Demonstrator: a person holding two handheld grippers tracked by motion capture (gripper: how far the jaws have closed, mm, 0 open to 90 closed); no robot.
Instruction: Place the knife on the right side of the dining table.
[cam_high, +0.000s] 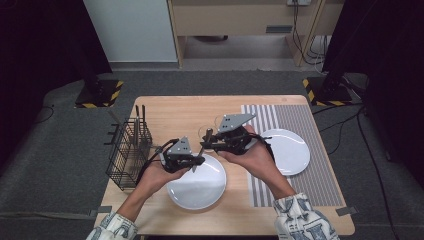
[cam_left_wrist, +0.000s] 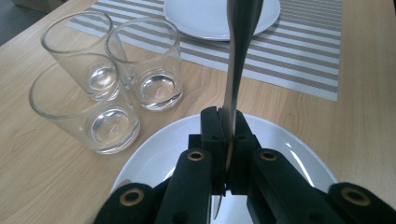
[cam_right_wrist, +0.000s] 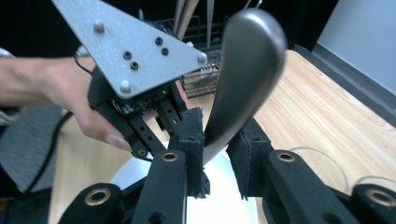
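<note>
- Left claw (cam_left_wrist: 227, 135) is clamped tight on a metal utensil (cam_left_wrist: 236, 70), low on its stem. The utensil stands nearly upright over the near plate (cam_left_wrist: 289, 154). Can't tell if it's a knife or a fork; the working end is hidden under the jaws.
- Right claw (cam_right_wrist: 222, 140) is fairly wide, w/ one jaw each side of the utensil's broad rounded end (cam_right_wrist: 245, 60). It isn't squeezing yet, though one pad looks about touching. Seems like a hand-over btwn claws.
- Risk 1: if the left lets go before the right has bitten, the utensil drops onto the plate, clatters, maybe bounces off the desk (cam_left_wrist: 42, 182).
- Risk 2: that top end is smooth, curved and tapered. A pinch there could squirt it out sideways or let it swing down like a pendulum. A grip lower on the flat stem would be safer, imo.
- Risk 3: if both claws clamp and pull at diff angles, the utensil twists in the pads and ends up crooked.
- Risk 4: three glasses (cam_left_wrist: 144, 65) stand close together just beside the plate. A swinging tip or a wide elbow move could knock one over.
- Risk 5: the claws are v. close in the high view (cam_high: 192, 162) (cam_high: 205, 145), so a hasty closing could bump the left one's grey plate (cam_right_wrist: 126, 46).
</note>
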